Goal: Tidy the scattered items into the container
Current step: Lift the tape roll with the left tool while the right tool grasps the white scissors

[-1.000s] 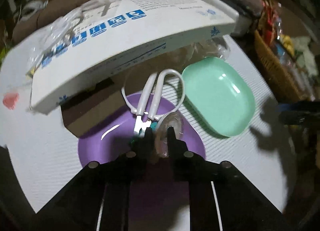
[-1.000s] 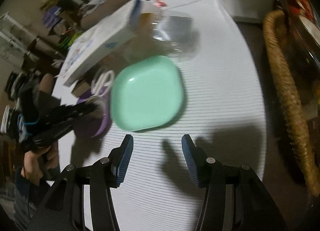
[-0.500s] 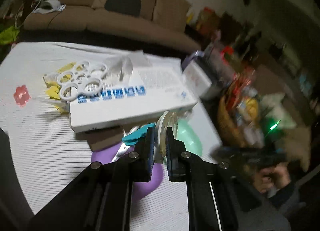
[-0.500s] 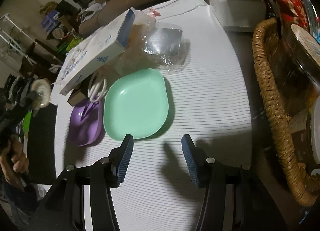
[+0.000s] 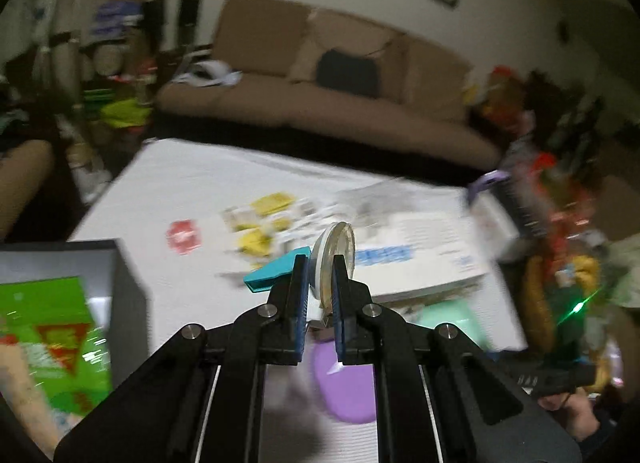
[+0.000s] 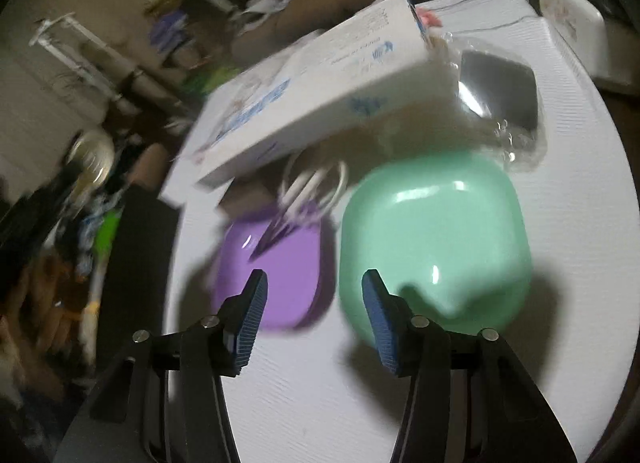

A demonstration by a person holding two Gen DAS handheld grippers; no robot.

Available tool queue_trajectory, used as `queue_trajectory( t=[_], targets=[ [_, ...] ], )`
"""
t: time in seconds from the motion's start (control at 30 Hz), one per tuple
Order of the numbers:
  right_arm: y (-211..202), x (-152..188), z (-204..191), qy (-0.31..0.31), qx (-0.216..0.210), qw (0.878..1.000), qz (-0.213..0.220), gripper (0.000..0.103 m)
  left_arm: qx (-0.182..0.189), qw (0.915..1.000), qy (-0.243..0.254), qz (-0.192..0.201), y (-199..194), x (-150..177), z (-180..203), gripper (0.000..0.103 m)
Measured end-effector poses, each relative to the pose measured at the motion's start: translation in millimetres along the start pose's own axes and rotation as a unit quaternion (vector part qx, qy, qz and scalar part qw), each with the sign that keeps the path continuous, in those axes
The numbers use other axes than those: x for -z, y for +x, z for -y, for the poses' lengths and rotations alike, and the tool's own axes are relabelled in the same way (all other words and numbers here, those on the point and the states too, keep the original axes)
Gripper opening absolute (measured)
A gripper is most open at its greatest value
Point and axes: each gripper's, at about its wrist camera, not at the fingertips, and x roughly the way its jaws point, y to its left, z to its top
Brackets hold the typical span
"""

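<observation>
White striped cloth covers the desk [image 6: 560,263]. Beside the white box [image 6: 320,95], scissors [image 6: 304,191] and plates remain unsorted. A tape dispenser [image 5: 334,263] is clamped by the left gripper [image 5: 320,291]; the right gripper [image 6: 314,311] is closing on nothing. Most tidying appears outstanding.

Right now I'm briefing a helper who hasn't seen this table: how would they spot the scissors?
Start at the big white box on the white table. In front of it two plates sit side by side; the scissors lie on the far rim of the purple plate, not the green plate. They alone have white loop handles.
</observation>
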Motion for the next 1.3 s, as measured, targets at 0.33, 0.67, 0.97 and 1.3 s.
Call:
queue_trajectory(
  t=[0.33, 0.67, 0.97, 1.3],
  targets=[
    [65, -53, -19, -0.005, 0.039, 0.999, -0.011, 0.048, -0.009, 0.9997, 0.021, -0.008, -4, 9, 1, 0.01],
    [102, -58, -18, -0.029, 0.054, 0.998, -0.004, 0.047, -0.009, 0.9997, 0.012, -0.02, -6, 9, -7, 0.01],
    [79, -48, -18, 0.006, -0.084, 0.996, -0.004, 0.007, -0.001, 0.9997, 0.006, -0.023, -7, 7, -8, 0.01],
    [-38, -18, -11, 0.021, -0.154, 0.988, 0.026, 0.006, 0.006, 0.9998, 0.012, -0.014, -17, 10, 2, 0.01]
  ],
)
